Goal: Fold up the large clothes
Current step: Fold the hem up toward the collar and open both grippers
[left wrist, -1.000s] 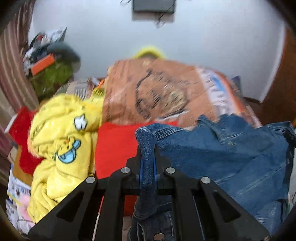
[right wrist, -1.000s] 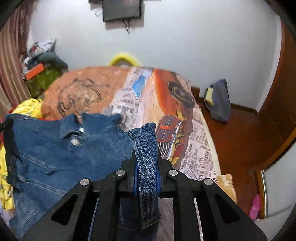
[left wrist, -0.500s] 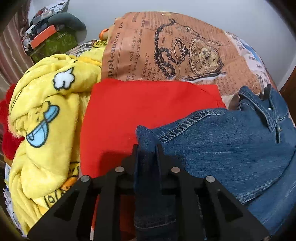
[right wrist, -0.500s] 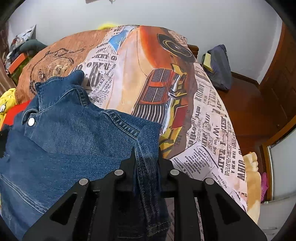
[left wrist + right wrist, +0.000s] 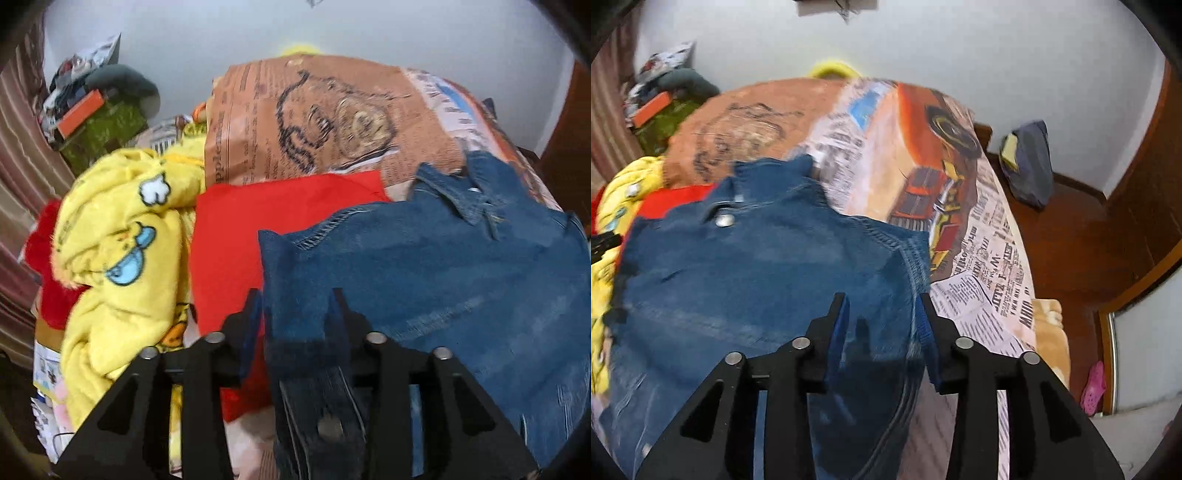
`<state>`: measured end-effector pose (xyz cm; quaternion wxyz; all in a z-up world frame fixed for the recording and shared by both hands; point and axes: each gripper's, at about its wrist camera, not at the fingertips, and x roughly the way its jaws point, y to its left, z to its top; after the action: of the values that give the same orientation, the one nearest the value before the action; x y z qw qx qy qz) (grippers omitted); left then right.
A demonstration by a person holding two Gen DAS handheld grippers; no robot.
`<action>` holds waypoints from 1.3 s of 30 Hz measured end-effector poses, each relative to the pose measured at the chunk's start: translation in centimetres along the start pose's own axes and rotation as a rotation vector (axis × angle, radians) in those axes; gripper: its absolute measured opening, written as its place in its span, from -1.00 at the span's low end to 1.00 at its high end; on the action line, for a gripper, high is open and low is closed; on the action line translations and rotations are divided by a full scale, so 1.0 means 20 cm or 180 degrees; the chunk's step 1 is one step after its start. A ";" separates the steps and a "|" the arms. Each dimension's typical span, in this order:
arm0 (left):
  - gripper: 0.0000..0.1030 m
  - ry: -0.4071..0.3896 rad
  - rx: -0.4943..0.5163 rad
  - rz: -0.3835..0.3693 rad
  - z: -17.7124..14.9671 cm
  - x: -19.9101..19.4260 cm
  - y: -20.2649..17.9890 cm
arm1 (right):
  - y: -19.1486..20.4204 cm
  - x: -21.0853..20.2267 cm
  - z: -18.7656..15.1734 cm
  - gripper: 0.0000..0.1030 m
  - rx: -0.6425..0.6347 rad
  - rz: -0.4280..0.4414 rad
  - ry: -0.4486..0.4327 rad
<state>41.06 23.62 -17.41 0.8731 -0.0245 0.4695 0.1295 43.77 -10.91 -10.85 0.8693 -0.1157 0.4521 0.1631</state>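
Observation:
A blue denim jacket (image 5: 443, 266) lies spread on the bed, collar toward the far side; it also shows in the right wrist view (image 5: 757, 273). My left gripper (image 5: 295, 314) is open, its jaws apart around the jacket's near left corner. My right gripper (image 5: 882, 317) is open, its jaws apart over the jacket's near right corner. The denim lies loose between the jaws of both grippers.
A red cloth (image 5: 258, 229) lies under the jacket's left side. A yellow cartoon blanket (image 5: 122, 243) is heaped at the left. The bed has a newspaper-print cover (image 5: 960, 221). A grey bag (image 5: 1030, 162) sits on the wooden floor at right.
Both grippers held the denim pinched earlier; they have now opened and let it go. The jacket has come down flat on the bed and the grippers have drawn back a little.

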 end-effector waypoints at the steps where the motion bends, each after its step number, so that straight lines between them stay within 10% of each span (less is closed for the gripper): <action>1: 0.02 -0.0028 0.0026 0.0002 -0.01 -0.04 -0.01 | 0.01 -0.04 -0.01 -0.11 -0.0023 0.0018 -0.0027; 12: 0.70 -0.0288 0.0148 -0.0207 -0.31 -0.51 -0.07 | 0.08 -0.41 -0.29 0.38 0.0044 0.0236 -0.0103; 39: 0.72 0.0972 -0.0683 -0.1037 -1.22 -0.27 0.07 | -0.02 -0.35 -1.07 0.38 0.0809 0.0551 0.0677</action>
<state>17.97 19.94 -26.43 0.7937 -0.2117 0.5694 0.0310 24.17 -19.88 -17.09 0.8069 0.0177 0.5667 0.1657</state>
